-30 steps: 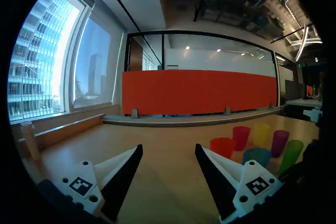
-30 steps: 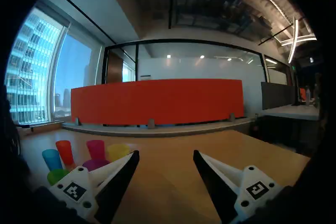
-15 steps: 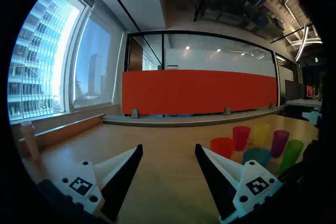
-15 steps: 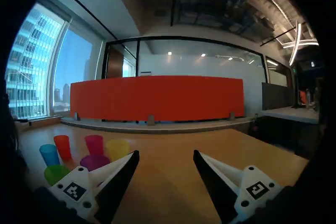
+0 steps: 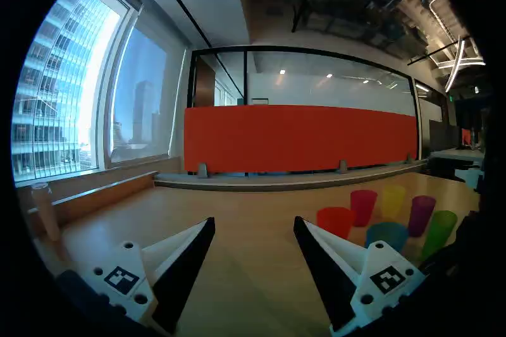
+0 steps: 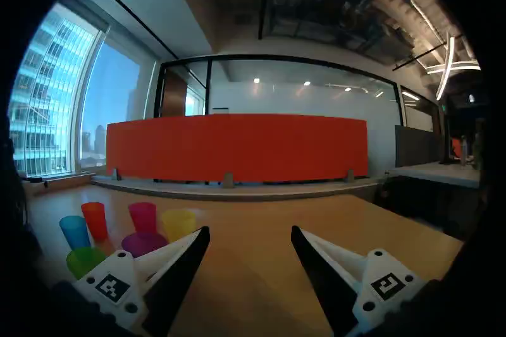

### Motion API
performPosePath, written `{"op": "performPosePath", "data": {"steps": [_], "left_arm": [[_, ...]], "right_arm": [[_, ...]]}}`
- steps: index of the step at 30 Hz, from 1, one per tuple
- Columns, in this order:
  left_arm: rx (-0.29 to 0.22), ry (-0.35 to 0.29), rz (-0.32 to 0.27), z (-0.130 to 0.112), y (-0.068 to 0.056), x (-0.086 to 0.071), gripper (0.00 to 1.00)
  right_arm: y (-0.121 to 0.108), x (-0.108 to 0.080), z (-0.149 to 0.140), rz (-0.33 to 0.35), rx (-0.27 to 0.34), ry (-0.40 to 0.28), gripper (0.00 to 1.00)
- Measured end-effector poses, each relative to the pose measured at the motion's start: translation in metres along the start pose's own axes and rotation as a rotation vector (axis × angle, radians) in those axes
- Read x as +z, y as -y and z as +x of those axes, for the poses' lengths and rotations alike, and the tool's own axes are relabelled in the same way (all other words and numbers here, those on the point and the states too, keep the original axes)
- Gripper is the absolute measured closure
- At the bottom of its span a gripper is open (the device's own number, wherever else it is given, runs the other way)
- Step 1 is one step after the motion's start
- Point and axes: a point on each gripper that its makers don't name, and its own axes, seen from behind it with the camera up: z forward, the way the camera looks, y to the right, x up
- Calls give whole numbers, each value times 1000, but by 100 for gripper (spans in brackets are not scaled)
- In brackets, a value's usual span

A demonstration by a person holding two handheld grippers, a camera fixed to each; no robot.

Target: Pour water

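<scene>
L gripper, left gripper view: fingers spread wide, nothing btw them, gripping nothing; bare wooden table shows through the gap. Six plastic cups stand upright on the table in a tight cluster at approx. 4 o'clock, just past the finger on that side. The orange cup is nearest the gap, w/ the pink cup and yellow cup behind it. The purple cup is further out. The blue cup is in front, its base hidden by the finger, and the green cup is outermost. Can't tell if any cup has water in it. A tan tube stands upright at 9 o'clock, near the window. An orange partition runs along the table's far edge, across the middle of the view. R gripper, right gripper view: same state, fingers wide apart, holding nothing, bare table in the gap. Here the cluster sits at approx. 8 o'clock, beside the finger on that side. Blue, orange, pink and yellow are at the back. Purple and green are nearer the camera; purple is partly cut off by the finger and green is just beside its marker plate. Both grippers are apart from the cups, touching none.
</scene>
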Motion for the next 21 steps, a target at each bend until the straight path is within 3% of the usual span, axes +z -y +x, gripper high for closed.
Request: {"op": "performPosePath", "data": {"steps": [21], "left_arm": [[0, 0, 0, 1, 1, 0, 8]], "right_arm": [[-1, 1, -1, 0, 0, 2, 0]]}}
